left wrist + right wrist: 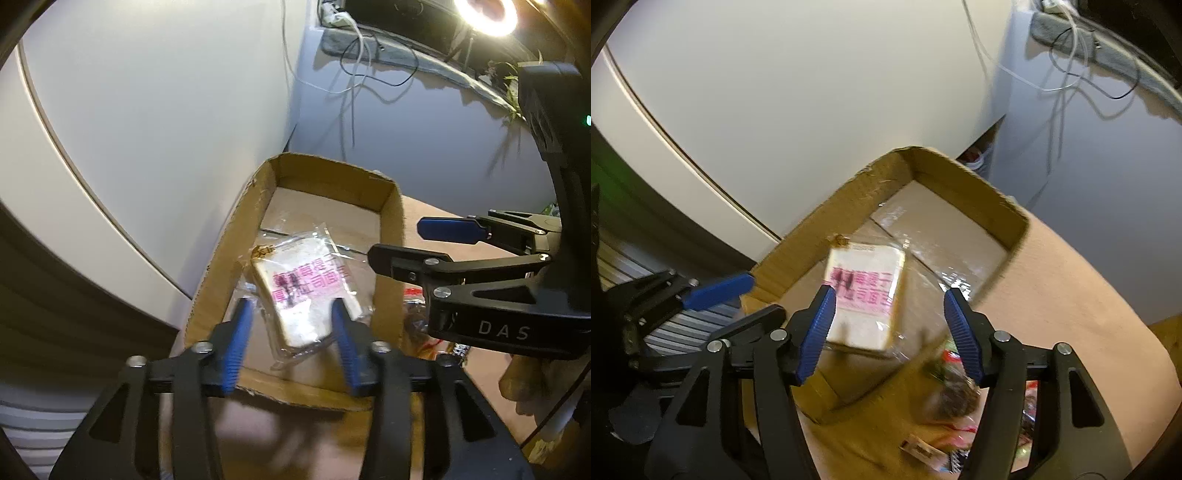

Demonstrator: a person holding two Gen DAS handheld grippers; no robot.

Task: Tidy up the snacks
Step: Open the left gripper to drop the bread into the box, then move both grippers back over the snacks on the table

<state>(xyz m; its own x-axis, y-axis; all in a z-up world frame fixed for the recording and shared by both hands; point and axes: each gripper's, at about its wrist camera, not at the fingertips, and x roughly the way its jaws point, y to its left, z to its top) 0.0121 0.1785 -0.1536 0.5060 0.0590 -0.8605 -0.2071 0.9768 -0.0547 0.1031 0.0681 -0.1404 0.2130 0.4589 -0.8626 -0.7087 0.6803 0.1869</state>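
An open cardboard box stands on the table. Inside it is a bread slice in a clear wrapper with pink print, slightly blurred. My left gripper hovers over the box's near end, open, with the packet seen between its blue pads but not pinched. From the right wrist view, the left gripper sits at the box's left wall, clear of the packet. My right gripper is open above the box's right side and holds nothing.
Several loose snack packets lie on the brown tabletop right of the box. A white cabinet front rises behind it. Cables hang down the grey wall, with a ring lamp above. A person's hand grips the right tool.
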